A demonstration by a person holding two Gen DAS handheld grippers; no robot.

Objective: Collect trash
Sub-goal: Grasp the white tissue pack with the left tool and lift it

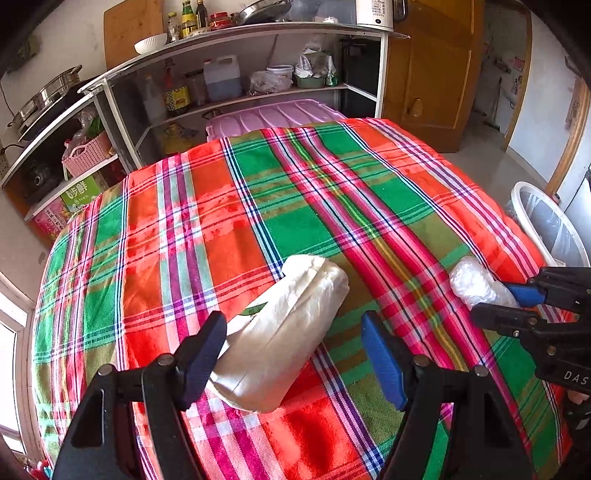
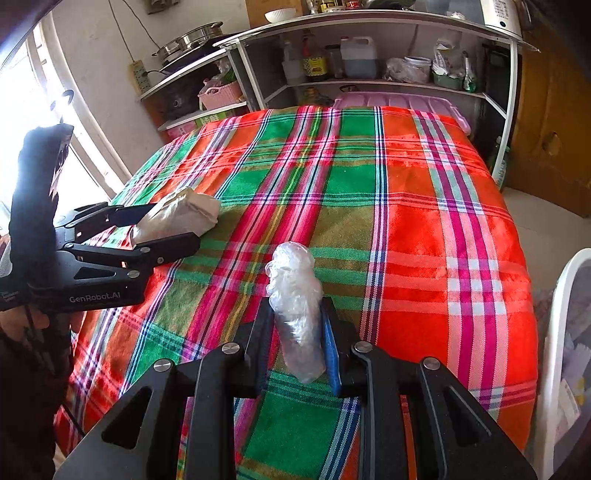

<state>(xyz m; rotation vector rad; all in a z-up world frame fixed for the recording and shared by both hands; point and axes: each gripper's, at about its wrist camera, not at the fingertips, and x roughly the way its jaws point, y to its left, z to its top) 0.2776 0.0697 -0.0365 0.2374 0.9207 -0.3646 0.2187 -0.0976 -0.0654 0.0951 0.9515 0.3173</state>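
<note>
the left gripper (image 1: 293,354) stands wide open over the near part of a plaid cloth (image 1: 229,206), with a cream bag (image 1: 284,332) lying between its fingers; the left finger looks to touch the bag's near end, while the blue pad of the right finger stands clear of it, so the bag is straddled and not clamped. the bag lies on the cloth, pointing from near left to far right, and a thin green strip shows at its left edge. to the right, the right gripper (image 2: 295,332) is closed narrowly on a crumpled wad of clear plastic (image 2: 295,295), both pads pressing its sides; the wad's far end sticks out past the fingertips over the cloth, and whether it rests on the cloth or is lifted cannot be told. the bag and the wad are well apart. at the far right, just off the cloth's edge, stands a white bin (image 1: 532,221) with a clear liner. beyond the cloth a pink lid (image 1: 269,116) shows, and behind it a shelf (image 1: 258,33) with bottles, a jug and a bowl. a hand (image 2: 22,321) holds the left gripper's handle in the right wrist view
</note>
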